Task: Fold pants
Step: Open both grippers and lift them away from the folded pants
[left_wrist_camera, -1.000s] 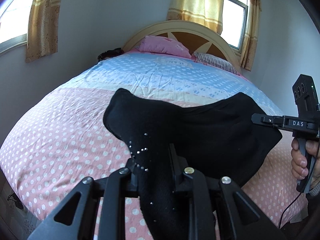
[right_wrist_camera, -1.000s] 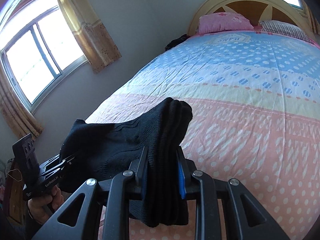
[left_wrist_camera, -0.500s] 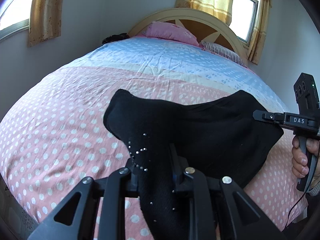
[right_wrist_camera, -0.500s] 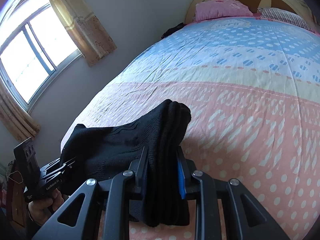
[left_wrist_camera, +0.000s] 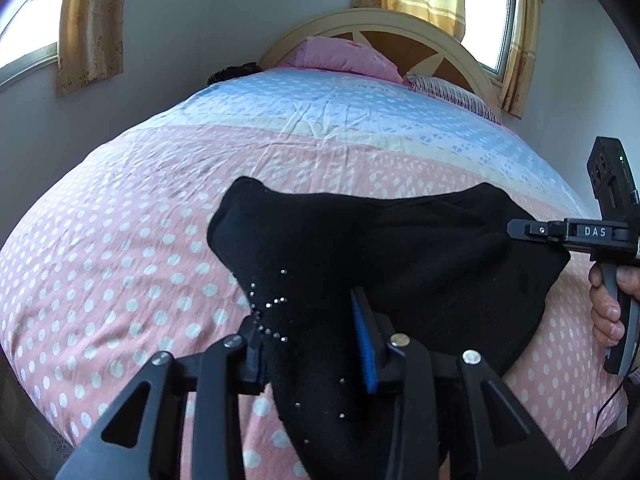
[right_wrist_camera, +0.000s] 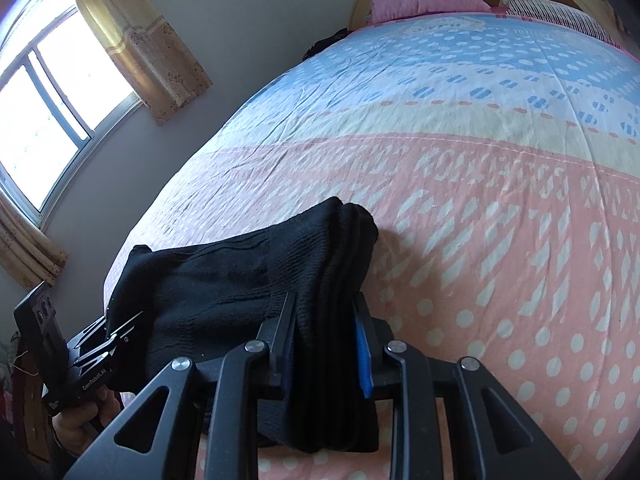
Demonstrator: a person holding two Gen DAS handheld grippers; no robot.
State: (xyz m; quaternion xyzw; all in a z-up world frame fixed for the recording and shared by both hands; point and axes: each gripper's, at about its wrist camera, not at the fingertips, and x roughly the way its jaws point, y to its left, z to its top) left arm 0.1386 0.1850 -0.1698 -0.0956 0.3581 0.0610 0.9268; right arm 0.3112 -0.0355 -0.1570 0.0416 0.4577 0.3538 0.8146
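You are holding the black pants (left_wrist_camera: 420, 256) stretched between your two grippers, low over the pink, white-dotted end of the bed (left_wrist_camera: 132, 248), close to its near edge. The cloth is lying in a folded bundle of several layers, its far edge sagging toward the bedspread, and whether its underside is touching the cover you cannot tell from here.

Your left gripper (left_wrist_camera: 310, 338) is letting its jaws spread apart at this moment. The pants are sitting between them, small shiny studs (left_wrist_camera: 272, 304) showing on the fabric near the left finger, and the blue pad (left_wrist_camera: 365, 354) on the right finger is standing clear of the cloth with a visible gap. In the right wrist view the same gripper (right_wrist_camera: 120, 330) is showing at the lower left, its tips at the corner of the bundle.

Your right gripper (right_wrist_camera: 324, 340) is pinching a thick stack of folded layers, both fingers pressing against the cloth and only a thin strip of its blue pad (right_wrist_camera: 362, 354) showing. In the left wrist view this gripper (left_wrist_camera: 516, 228) is reaching in from the right side, your hand (left_wrist_camera: 608, 300) wrapping its handle.

At the far end of the bed a pink pillow (left_wrist_camera: 340, 56) and a striped pillow (left_wrist_camera: 452, 92) are resting against the headboard (left_wrist_camera: 400, 24).
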